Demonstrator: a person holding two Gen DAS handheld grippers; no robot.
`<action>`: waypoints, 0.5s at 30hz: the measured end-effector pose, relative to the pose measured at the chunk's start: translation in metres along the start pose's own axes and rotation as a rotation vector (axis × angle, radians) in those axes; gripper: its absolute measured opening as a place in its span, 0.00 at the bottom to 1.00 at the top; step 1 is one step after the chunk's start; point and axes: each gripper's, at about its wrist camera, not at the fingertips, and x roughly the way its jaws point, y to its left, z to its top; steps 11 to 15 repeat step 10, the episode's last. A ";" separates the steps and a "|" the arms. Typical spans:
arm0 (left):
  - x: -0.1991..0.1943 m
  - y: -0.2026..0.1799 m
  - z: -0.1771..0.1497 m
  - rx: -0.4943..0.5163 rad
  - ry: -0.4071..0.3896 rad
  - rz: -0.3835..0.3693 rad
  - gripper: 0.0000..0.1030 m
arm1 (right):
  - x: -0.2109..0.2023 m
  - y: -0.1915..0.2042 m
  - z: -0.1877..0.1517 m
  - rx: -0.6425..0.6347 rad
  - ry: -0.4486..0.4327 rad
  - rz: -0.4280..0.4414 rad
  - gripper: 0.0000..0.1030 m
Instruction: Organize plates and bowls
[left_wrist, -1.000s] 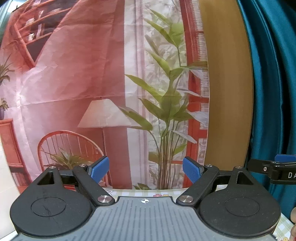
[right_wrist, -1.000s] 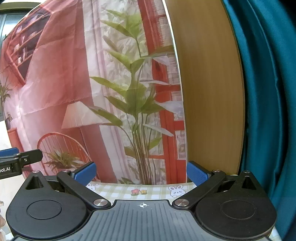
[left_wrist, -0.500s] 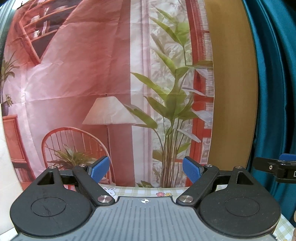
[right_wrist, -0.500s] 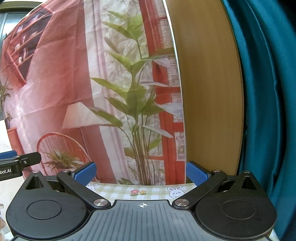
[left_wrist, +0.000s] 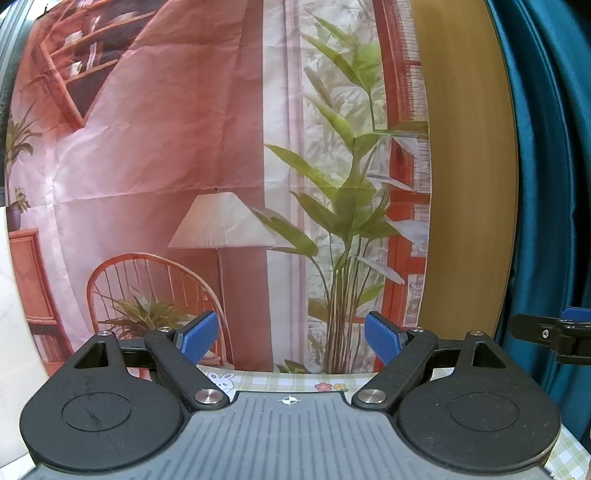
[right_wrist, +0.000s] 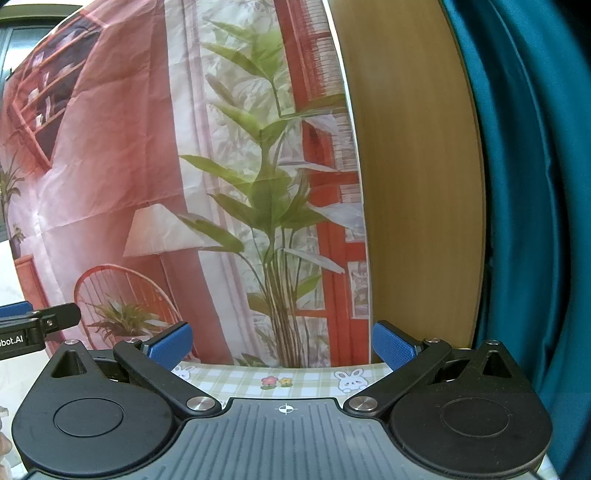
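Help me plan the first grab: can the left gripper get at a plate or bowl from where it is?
Probably not yet. The left gripper is open, empty, and faces a printed backdrop; only a strip of checked tablecloth shows. No plate or bowl is visible in either view.

I see only thin strip of table (right_wrist: 236, 380) past gripper bodies, both views. Covered by tablecloth (left_wrist: 280, 382), pale green-and-white check, printed with white bunnies and small flowers. Right wrist view: bunny print (right_wrist: 350, 381) toward right, flower pair (right_wrist: 276, 381) at centre, another bunny partly hidden at left. Left wrist view: one bunny (left_wrist: 222, 381), one flower pair (left_wrist: 330, 387). Cloth corner also shows at lower right (left_wrist: 569, 456). I can make out nothing lying on visible strip
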 end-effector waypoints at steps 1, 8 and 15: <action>0.000 0.000 0.000 0.000 0.000 -0.001 0.86 | 0.000 0.000 0.000 0.000 0.000 -0.001 1.00; 0.000 0.001 0.000 0.006 0.000 0.002 0.86 | 0.000 0.000 0.000 -0.002 0.001 -0.002 1.00; 0.000 0.002 0.000 0.005 0.001 0.002 0.86 | 0.000 0.000 0.000 -0.001 0.000 -0.002 1.00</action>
